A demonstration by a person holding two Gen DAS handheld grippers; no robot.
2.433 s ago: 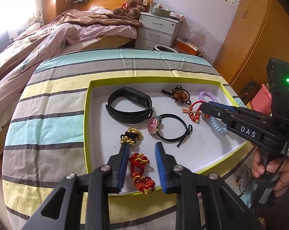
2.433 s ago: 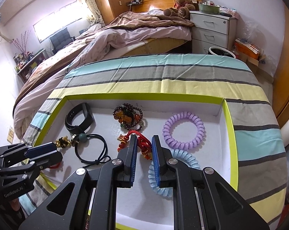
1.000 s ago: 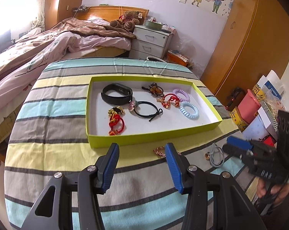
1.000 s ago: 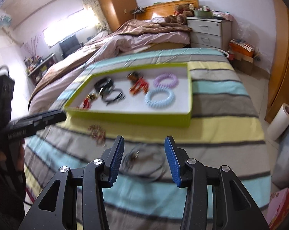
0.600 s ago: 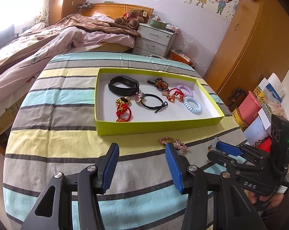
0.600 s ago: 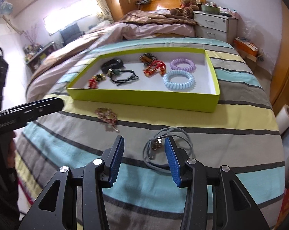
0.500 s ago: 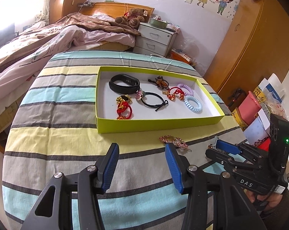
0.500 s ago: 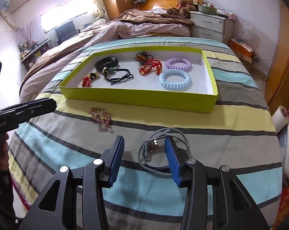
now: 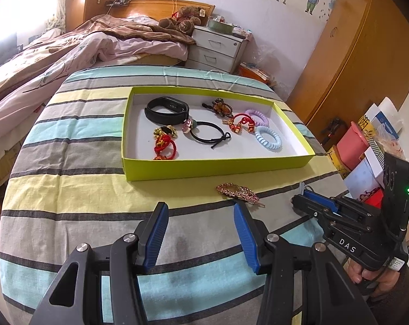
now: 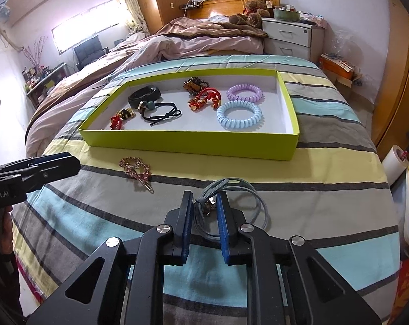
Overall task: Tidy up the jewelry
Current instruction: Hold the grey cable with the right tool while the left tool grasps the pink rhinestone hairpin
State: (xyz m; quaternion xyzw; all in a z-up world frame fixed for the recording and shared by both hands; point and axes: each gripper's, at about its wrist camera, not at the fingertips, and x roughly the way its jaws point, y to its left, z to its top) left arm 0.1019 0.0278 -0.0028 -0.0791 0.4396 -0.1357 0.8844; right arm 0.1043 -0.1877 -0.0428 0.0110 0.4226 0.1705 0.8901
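A grey cord loop [image 10: 254,193] with a small metal charm lies on the striped cloth in front of the yellow-green box [image 10: 188,143]. My right gripper [image 10: 204,203] is closing, and its blue pads touch the cord's knotted part on both sides. To the left lies a pink jewelled hair clip [image 10: 136,169]. My left gripper [image 9: 199,216] hovers open over the cloth with nothing in it; the hair clip [image 9: 237,191] lies just beyond its right fingertip. The box [image 9: 218,166] holds a black band, several hair ties and red knot charms.
The striped cloth covers a round table [image 9: 68,195]. A bed [image 10: 193,38] and white drawers [image 10: 291,38] stand behind. Boxes and a pink container [image 9: 350,146] crowd the floor at the right. A hand [image 9: 367,273] grips the right gripper's handle.
Both grippers have come back out of the box to the near side of the table. The right jaws, wide half a second ago, have narrowed onto the grey cord. The left jaws keep the same width.
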